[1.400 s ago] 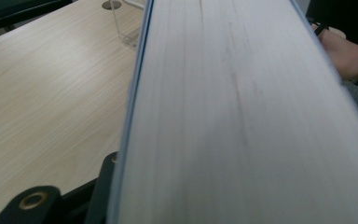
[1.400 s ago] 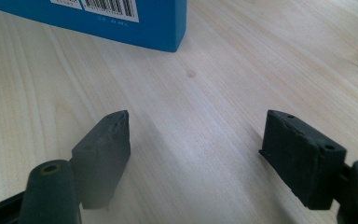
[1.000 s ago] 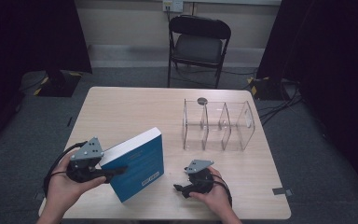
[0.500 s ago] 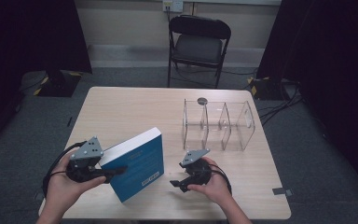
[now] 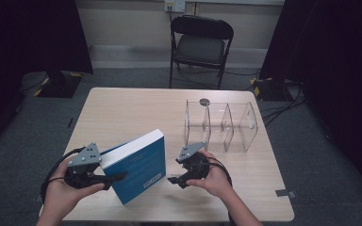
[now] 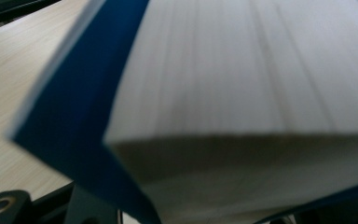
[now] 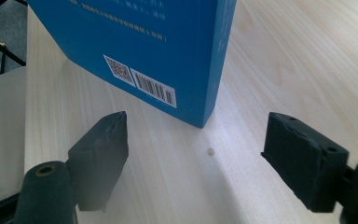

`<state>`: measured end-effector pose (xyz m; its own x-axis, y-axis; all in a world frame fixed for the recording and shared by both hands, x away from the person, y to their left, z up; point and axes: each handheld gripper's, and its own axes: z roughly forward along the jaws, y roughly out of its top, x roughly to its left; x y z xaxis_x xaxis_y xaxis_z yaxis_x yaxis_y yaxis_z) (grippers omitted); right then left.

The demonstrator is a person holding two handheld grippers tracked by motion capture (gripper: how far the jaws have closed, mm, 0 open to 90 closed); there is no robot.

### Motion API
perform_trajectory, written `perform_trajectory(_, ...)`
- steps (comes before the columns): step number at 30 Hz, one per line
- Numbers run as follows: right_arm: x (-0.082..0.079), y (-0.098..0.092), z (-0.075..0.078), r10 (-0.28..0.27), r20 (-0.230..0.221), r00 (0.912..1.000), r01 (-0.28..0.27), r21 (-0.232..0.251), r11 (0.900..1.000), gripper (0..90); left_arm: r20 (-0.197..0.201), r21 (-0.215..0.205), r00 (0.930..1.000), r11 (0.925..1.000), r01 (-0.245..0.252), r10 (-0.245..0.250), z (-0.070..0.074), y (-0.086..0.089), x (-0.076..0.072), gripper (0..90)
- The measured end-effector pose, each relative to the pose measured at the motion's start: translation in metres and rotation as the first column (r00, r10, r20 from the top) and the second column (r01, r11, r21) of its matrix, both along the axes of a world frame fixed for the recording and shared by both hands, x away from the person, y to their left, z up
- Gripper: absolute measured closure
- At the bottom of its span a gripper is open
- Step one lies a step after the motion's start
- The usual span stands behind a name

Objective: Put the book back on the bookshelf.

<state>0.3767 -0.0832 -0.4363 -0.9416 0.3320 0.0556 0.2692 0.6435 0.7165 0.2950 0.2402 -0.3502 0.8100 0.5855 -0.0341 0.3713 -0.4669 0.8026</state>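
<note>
You are tilting the thick blue paperback book (image 5: 139,167) up, clenched in the left gripper (image 5: 115,178), so the spread-jawed, empty right gripper (image 7: 196,161) is facing its corner

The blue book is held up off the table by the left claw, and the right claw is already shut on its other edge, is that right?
Not quite. The left claw does hold the blue book tilted up, but the right claw is open: the right gripper view shows its jaws wide apart, short of the book's corner, touching nothing.
</note>
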Motion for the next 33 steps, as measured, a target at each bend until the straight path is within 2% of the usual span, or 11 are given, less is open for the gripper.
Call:
perform_trajectory(1, 0.0, 0.0, 0.002, 0.002, -0.002, 1.0, -0.002, -0.003, 1.0, 22.3, -0.003, -0.011, 1.0, 0.9999, -0.001, 0.001, 0.0, 0.0, 0.0, 45.6)
perform_trajectory(6, 0.006, 0.0, 0.015, 0.032, -0.006, 0.9995, -0.032, -0.007, 0.999, 23.7, -0.009, 0.011, 1.0, 0.9999, 0.005, -0.005, 0.002, -0.001, 0.0, 45.3)
perform_trajectory(12, 0.01, 0.001, 0.025, 0.044, -0.015, 0.9989, -0.044, -0.012, 0.999, 23.8, -0.018, 0.006, 0.9998, 1.0, -0.003, 0.003, 0.002, 0.001, 0.0, 44.8)
perform_trajectory(26, 0.017, 0.01, 0.046, 0.081, 0.004, 0.9967, -0.08, -0.031, 0.996, 23.8, -0.021, -0.004, 0.9997, 0.9999, -0.012, 0.012, 0.001, 0.005, -0.001, 42.7)
perform_trajectory(27, 0.018, 0.011, 0.048, 0.084, 0.006, 0.9964, -0.084, -0.031, 0.996, 23.8, -0.023, -0.014, 0.9996, 0.9998, -0.016, 0.015, 0.0, 0.006, -0.001, 42.7)
perform_trajectory(33, 0.02, 0.013, 0.057, 0.099, 0.001, 0.9951, -0.099, -0.005, 0.995, 24.1, -0.025, -0.03, 0.9995, 0.9994, -0.018, 0.017, -0.003, 0.01, -0.003, 41.7)
